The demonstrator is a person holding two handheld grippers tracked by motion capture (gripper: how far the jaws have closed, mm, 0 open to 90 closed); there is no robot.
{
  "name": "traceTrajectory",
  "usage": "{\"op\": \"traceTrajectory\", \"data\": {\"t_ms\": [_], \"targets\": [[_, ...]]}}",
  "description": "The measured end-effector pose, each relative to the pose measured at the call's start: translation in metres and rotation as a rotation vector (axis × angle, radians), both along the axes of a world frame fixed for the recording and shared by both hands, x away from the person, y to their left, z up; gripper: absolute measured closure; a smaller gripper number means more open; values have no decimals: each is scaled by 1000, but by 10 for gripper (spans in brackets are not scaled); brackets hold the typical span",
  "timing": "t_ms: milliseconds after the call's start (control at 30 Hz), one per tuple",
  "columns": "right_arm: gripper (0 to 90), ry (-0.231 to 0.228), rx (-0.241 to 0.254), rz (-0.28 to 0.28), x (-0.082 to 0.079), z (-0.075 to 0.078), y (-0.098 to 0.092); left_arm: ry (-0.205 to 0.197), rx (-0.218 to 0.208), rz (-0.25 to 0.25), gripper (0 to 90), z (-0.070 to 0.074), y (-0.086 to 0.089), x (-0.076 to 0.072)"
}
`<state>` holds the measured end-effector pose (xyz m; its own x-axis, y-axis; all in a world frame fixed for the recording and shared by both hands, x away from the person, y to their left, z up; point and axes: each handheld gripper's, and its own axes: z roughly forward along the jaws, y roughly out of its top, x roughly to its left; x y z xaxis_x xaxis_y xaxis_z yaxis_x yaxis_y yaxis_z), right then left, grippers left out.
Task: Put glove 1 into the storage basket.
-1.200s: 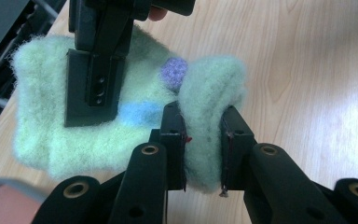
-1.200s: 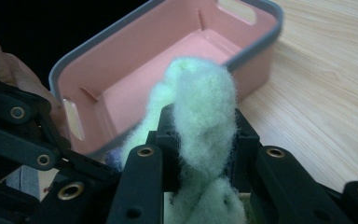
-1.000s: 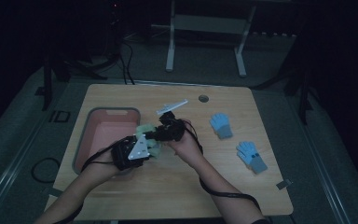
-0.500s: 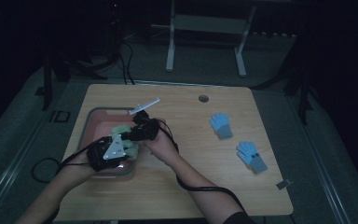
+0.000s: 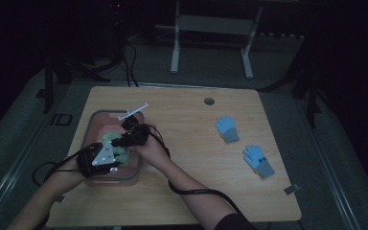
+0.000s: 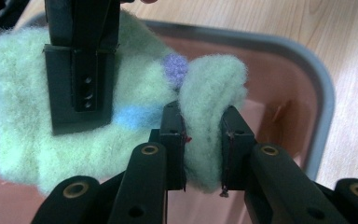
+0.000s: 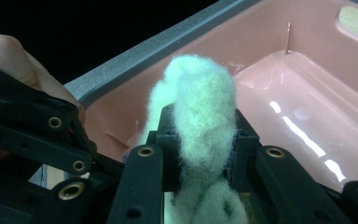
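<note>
you have carried the pale green fuzzy glove [image 6: 98, 121] leftward across the table [image 5: 187, 143] since 1 second ago, and it now hangs over the pink bin [image 5: 92, 125] rather than over bare wood. your left gripper [image 6: 204, 140] is clenched on 1 fold of it and your right gripper [image 7: 200, 140] is clenched on another, so both still hold it. judging by this, the carry looks nearly done and letting go into the bin comes next, while the 2 blue gloves [image 5: 242, 146] lie well apart at the table's right.
</note>
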<state>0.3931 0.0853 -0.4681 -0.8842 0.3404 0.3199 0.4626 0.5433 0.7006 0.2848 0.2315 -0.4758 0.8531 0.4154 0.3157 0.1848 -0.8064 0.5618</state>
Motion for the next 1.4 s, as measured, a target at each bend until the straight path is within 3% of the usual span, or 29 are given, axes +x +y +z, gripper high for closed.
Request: {"op": "traceTrajectory", "data": {"t_ms": [133, 233, 433, 500, 700, 833, 967, 1100, 1267, 1400], "targets": [[720, 4, -22, -6, 2, -8, 5, 22, 20, -5, 754, -9, 2, 7], [718, 37, -35, -24, 7, -16, 9, 56, 36, -6, 754, -15, 3, 12], [716, 59, -84, -38, 12, -27, 16, 69, 105, -18, 751, -23, -1, 19], [706, 57, -102, -43, 13, -27, 18, 82, 110, -24, 749, -23, -1, 22], [570, 41, -185, -60, 11, -26, 26, 165, 135, -31, 720, -28, -3, 30], [499, 28, -199, -86, 12, -25, 28, 183, 156, -36, 653, -30, -5, 33], [461, 13, -196, -101, 13, -23, 26, 189, 141, -26, 593, -30, -5, 33], [440, 10, -181, -119, 16, -20, 21, 165, 114, 5, 529, -27, -3, 32], [424, 4, -165, -127, 17, -13, 15, 141, 54, 45, 435, -20, 3, 31], [409, -10, -139, -131, 17, -3, 8, 158, -13, 88, 381, -12, 8, 28]]}}
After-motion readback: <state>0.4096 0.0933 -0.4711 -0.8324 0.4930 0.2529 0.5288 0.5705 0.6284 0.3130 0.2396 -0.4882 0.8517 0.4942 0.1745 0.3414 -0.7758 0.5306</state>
